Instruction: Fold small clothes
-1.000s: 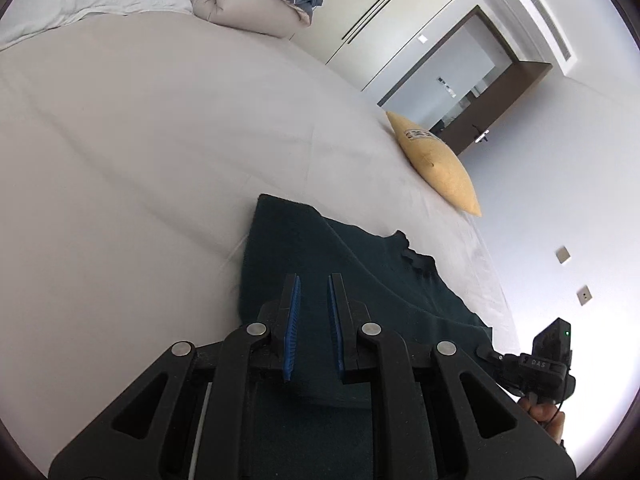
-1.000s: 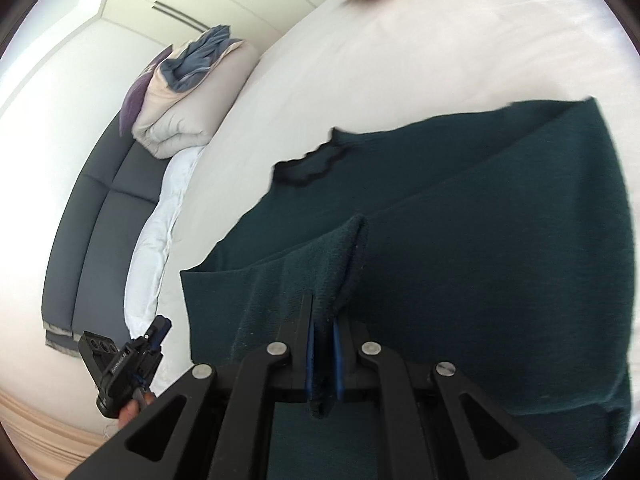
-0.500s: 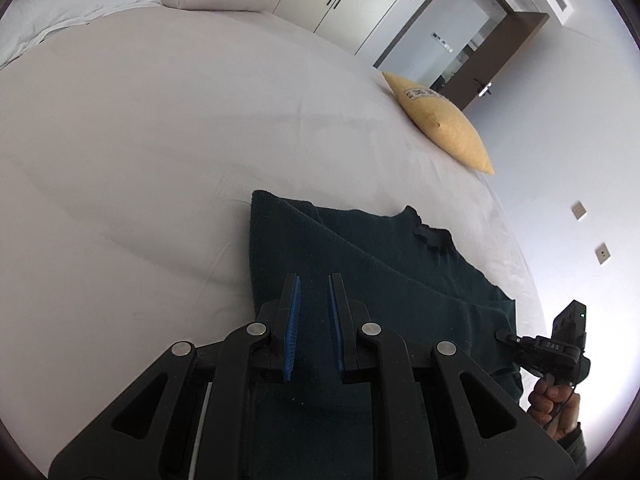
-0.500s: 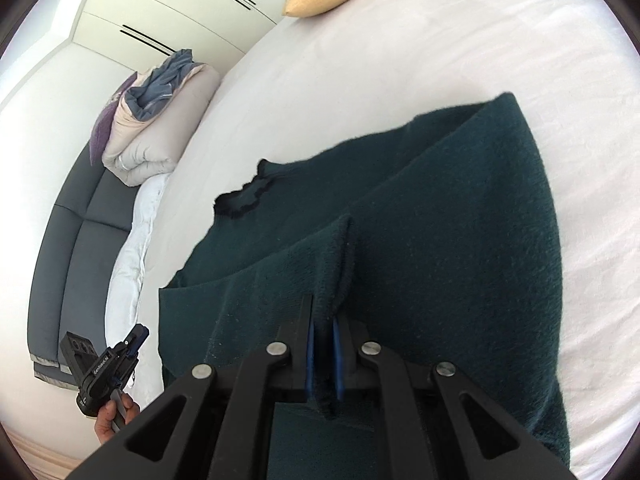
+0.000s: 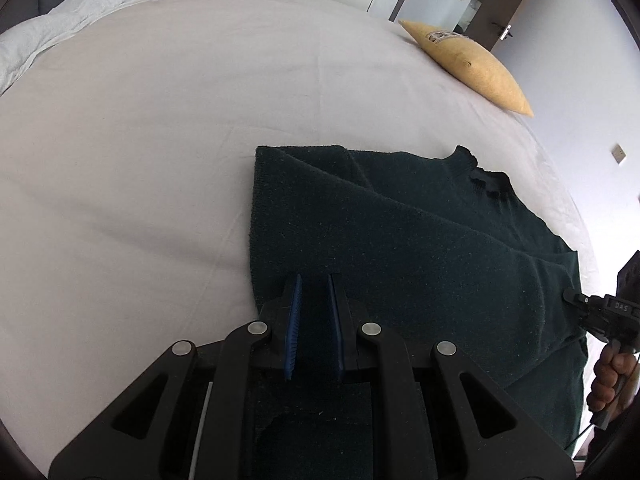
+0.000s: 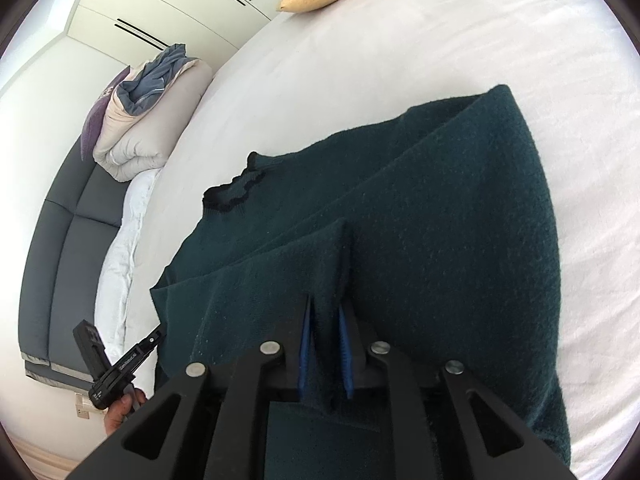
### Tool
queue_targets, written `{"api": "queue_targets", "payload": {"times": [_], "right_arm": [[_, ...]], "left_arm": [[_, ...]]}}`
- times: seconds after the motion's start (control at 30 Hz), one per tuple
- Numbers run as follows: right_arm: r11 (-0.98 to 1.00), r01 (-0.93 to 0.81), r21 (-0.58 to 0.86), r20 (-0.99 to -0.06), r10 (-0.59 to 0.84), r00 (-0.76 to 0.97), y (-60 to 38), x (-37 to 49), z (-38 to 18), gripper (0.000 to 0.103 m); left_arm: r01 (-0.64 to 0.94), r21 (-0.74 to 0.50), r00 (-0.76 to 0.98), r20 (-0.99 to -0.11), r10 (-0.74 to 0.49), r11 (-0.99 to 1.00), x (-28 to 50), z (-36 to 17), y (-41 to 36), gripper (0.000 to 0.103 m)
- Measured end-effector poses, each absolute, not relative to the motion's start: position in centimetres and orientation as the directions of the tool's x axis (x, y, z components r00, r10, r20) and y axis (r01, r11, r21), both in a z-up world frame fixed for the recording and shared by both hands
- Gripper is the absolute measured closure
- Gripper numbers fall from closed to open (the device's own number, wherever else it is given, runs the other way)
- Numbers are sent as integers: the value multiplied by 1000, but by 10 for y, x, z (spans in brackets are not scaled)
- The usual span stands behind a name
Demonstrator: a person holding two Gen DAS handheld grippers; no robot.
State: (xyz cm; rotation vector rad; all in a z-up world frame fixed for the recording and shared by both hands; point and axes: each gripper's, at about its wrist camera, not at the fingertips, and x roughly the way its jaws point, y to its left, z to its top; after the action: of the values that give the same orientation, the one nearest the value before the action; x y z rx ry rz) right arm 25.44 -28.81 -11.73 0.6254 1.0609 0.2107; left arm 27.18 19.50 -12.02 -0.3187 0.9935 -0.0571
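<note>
A dark green knit sweater (image 5: 400, 232) lies on the white bed, partly folded over itself, its black-trimmed collar (image 5: 486, 180) toward the far right. My left gripper (image 5: 314, 280) holds the sweater's near edge, fabric filling the gap between its blue pads. My right gripper (image 6: 324, 308) is shut on a raised fold of the same sweater (image 6: 440, 240); the collar (image 6: 234, 194) is at its left. Each gripper shows at the edge of the other's view, the right one (image 5: 576, 300) and the left one (image 6: 154, 338).
The white bed sheet (image 5: 140, 160) spreads wide to the left and beyond the sweater. A yellow pillow (image 5: 468, 60) lies at the far bed edge. A rolled duvet (image 6: 148, 128) and a dark headboard (image 6: 68, 232) are at the bed's head. Wardrobe doors stand behind.
Both grippers have carried the sweater's edge onward; the folded part now lies flatter and wider on the bed. The right jaws stand slightly wider around the fold.
</note>
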Motion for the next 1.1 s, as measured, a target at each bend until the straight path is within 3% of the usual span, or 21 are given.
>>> {"api": "queue_targets", "payload": {"times": [0.37, 0.5, 0.57, 0.8, 0.93, 1.1], "right_arm": [[824, 129, 551, -752, 423, 505, -288, 265, -125, 96], [883, 115, 455, -782, 335, 525, -287, 250, -108, 93], [893, 153, 423, -786, 278, 552, -293, 243, -99, 86], [874, -21, 486, -694, 400, 598, -251, 242, -64, 86], [873, -51, 484, -720, 431, 544, -227, 256, -79, 78], [853, 8, 522, -735, 445, 511, -239, 261, -108, 74]], "left_arm": [[-92, -313, 555, -804, -212, 945, 274, -127, 209, 90], [-145, -370, 592, -775, -219, 918, 263, -107, 231, 90], [-168, -394, 631, -747, -208, 904, 262, -93, 244, 90], [-60, -271, 636, -752, -173, 961, 284, -69, 210, 90], [-49, -151, 546, -832, -100, 987, 307, -102, 181, 90], [-53, -116, 551, -832, -68, 992, 315, -116, 186, 90]]}}
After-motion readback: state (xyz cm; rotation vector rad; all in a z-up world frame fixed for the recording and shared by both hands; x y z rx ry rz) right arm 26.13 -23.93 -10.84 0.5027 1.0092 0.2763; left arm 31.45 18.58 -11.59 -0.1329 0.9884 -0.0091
